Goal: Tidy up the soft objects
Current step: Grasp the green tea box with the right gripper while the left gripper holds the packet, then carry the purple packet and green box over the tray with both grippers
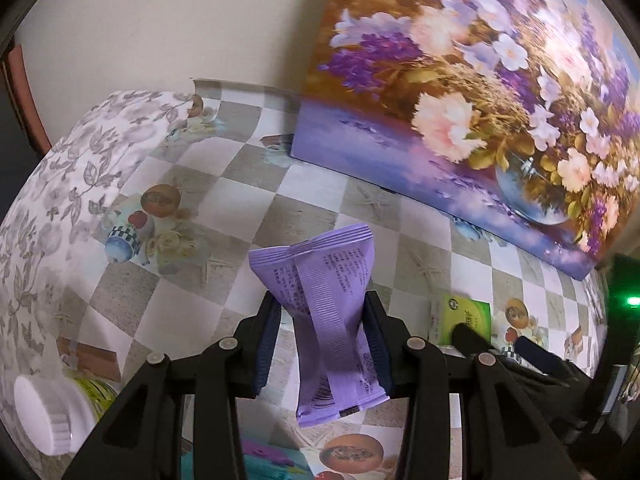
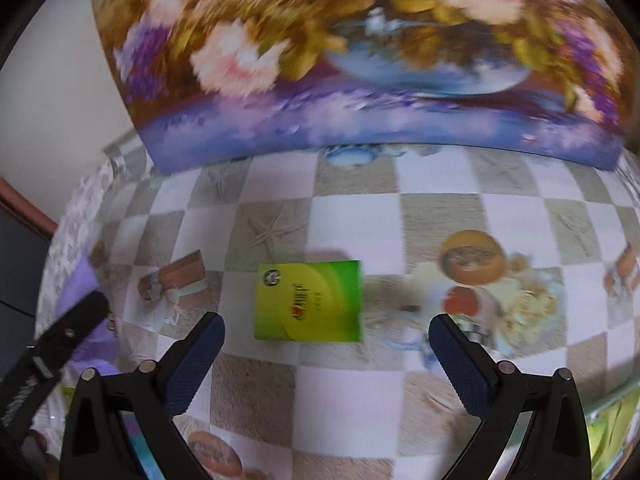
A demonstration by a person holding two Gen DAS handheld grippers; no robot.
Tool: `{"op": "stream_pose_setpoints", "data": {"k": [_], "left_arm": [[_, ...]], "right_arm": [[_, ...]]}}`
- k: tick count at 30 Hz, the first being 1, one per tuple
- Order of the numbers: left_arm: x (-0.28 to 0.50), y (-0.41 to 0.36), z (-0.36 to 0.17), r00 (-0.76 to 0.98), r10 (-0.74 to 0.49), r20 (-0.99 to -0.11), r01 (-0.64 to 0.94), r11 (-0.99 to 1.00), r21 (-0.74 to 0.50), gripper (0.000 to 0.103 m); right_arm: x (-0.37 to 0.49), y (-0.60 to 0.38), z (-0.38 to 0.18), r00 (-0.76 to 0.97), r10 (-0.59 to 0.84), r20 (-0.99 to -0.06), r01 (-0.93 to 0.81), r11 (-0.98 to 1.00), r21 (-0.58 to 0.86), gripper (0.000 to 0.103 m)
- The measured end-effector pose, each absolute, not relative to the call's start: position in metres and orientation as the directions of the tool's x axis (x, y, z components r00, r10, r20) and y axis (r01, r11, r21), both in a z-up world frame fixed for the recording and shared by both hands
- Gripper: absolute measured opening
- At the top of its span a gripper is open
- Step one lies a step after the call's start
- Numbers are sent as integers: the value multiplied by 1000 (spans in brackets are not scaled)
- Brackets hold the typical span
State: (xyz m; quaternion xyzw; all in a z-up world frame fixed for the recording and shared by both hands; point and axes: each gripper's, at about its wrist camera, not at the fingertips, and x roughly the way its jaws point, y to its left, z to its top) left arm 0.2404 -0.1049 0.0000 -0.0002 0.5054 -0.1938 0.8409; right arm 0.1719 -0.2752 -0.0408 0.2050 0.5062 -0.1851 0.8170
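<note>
In the left wrist view my left gripper [image 1: 322, 304] is shut on a soft purple packet [image 1: 326, 320], pinching its middle and holding it above the checkered tablecloth [image 1: 240, 200]. A green and yellow packet [image 2: 308, 300] lies flat on the cloth in the right wrist view. My right gripper [image 2: 326, 330] hovers over it, open wide, with its blue pads [image 2: 192, 364] apart on either side of the packet's near edge and nothing between them. The same green packet [image 1: 466, 314] shows at the right of the left wrist view, with the right gripper's dark fingers over it.
A large flower painting [image 1: 480, 100] leans against the wall at the back of the table. A white-capped container [image 1: 44, 416] stands at the lower left, beside a grey leaf-patterned cloth [image 1: 52, 184]. Teal and purple items [image 1: 272, 460] lie at the near edge.
</note>
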Motion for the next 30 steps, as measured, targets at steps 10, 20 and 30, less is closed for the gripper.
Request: {"op": "stream_pose_setpoints", "data": {"k": [10, 20, 30], "left_arm": [[244, -99, -9, 383, -338, -860, 316, 922, -222, 43], [245, -96, -9, 372, -344, -862, 313, 921, -232, 43], [217, -95, 31, 390, -373, -842, 361, 903, -232, 43]], "right_arm": [[193, -260, -67, 353, -148, -924, 497, 866, 51, 91], [191, -259, -62, 362, -158, -919, 483, 875, 40, 66], [142, -254, -18, 397, -174, -901, 496, 867, 50, 66]]}}
